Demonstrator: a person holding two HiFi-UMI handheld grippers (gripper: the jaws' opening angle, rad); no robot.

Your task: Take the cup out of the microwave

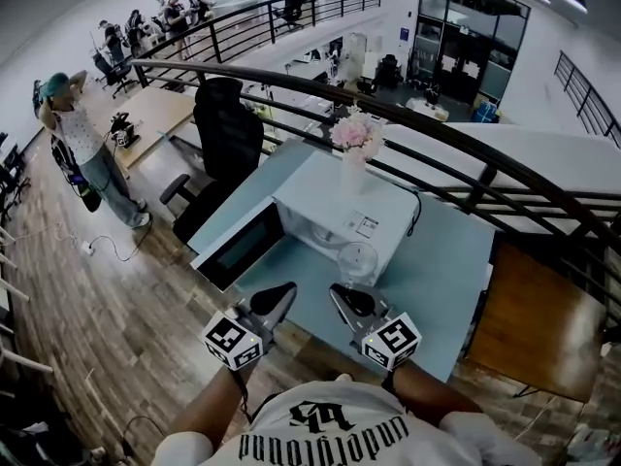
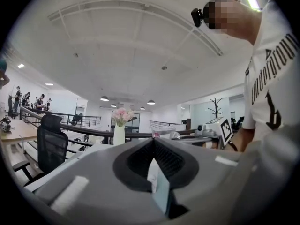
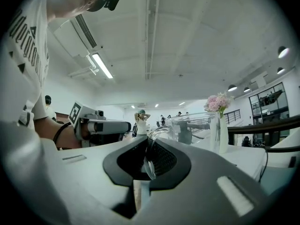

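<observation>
- At the left edge of the worktop [image 1: 437, 270], what is there?
- The microwave door [image 1: 238, 248] is open. Near the front edge, the left hand-held gripper [image 1: 289, 289] is clenched, with nothing inside.
- And the right hand-held gripper [image 1: 337, 289]?
- It is grasping the glass cup [image 1: 357, 260] by the handle. The cup is outside the microwave [image 1: 335, 207], just before its front.

Clear cup [image 1: 357, 262] upright before open microwave [image 1: 325, 207]
</observation>
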